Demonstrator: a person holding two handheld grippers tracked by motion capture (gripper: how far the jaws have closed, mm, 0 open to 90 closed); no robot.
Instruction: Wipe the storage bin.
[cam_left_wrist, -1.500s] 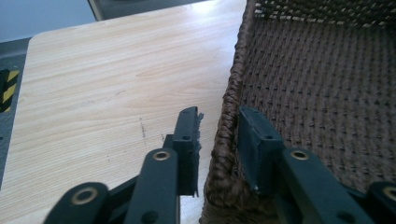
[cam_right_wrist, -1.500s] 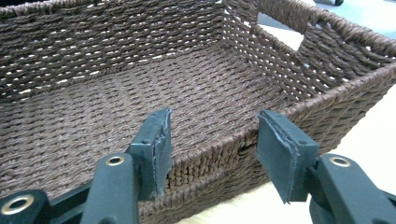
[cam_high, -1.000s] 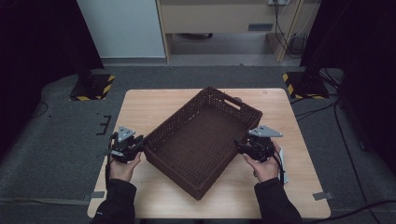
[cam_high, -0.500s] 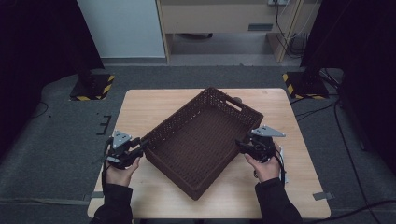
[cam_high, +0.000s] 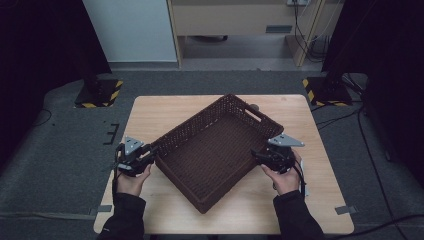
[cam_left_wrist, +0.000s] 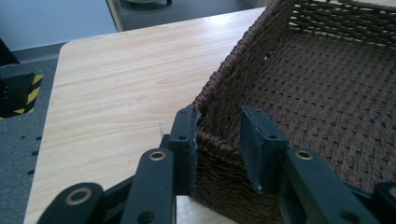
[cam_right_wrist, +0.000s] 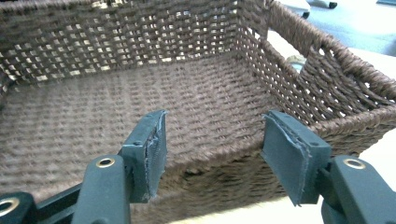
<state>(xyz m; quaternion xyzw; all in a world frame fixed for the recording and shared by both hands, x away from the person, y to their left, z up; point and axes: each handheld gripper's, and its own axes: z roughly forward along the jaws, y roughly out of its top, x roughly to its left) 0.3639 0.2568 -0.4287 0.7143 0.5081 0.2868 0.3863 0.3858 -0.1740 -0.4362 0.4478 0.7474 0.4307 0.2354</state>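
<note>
Both tongs, left (cam_high: 150, 156) and right (cam_high: 260, 156), stand open astride opposite walls of the basket (cam_high: 215, 150), jaws just shifting, likely readying to lift it off the bench (cam_high: 165, 112).

Wooden table (cam_high: 165, 112); yellow-black striped bases (cam_high: 102, 93) on grey floor (cam_high: 65, 150).

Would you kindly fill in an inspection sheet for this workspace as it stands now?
Surface: wooden table, bare around the basket.
Job's things: brown woven basket, empty, set at a slant on the table.
Clutter: small round thing on the table behind the basket's far handle; too small to identify.
Grippers: left hand-held gripper straddles the basket's corner rim, jaws just closing, one pad off the weave; right hand-held gripper open before the opposite rim, jaws just opening.
Cables: several on the floor at right.
Surroundings: grey floor; striped stand feet.
</note>
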